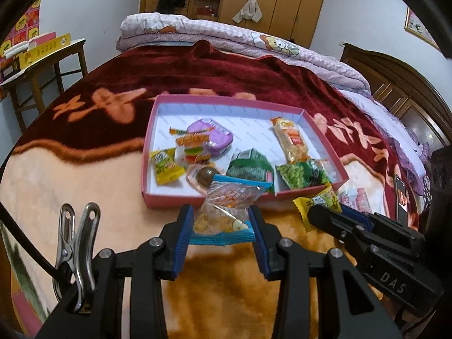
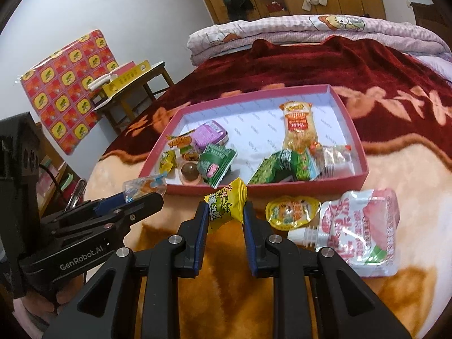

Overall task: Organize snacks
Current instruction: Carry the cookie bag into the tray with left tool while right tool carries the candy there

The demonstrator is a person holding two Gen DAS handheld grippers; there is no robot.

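A pink box [image 1: 175,199] [image 2: 364,166] lies on the bed with several snack packets inside. My left gripper [image 1: 223,220] is shut on a clear snack packet with blue ends [image 1: 226,209], held just in front of the box's near wall. The same packet [image 2: 144,186] shows at the left gripper's tip in the right wrist view. My right gripper [image 2: 226,212] is shut on a yellow candy packet [image 2: 226,203], also raised before the box; the candy [image 1: 316,206] appears to the right in the left wrist view.
A yellow jelly cup [image 2: 291,212] and a pink-and-white spouted pouch [image 2: 361,228] lie on the blanket right of my right gripper. A wooden stool [image 1: 48,65] with boxes stands at the bed's left. Folded quilts [image 1: 226,34] lie beyond the box. A metal clip [image 1: 76,243] hangs from the left gripper.
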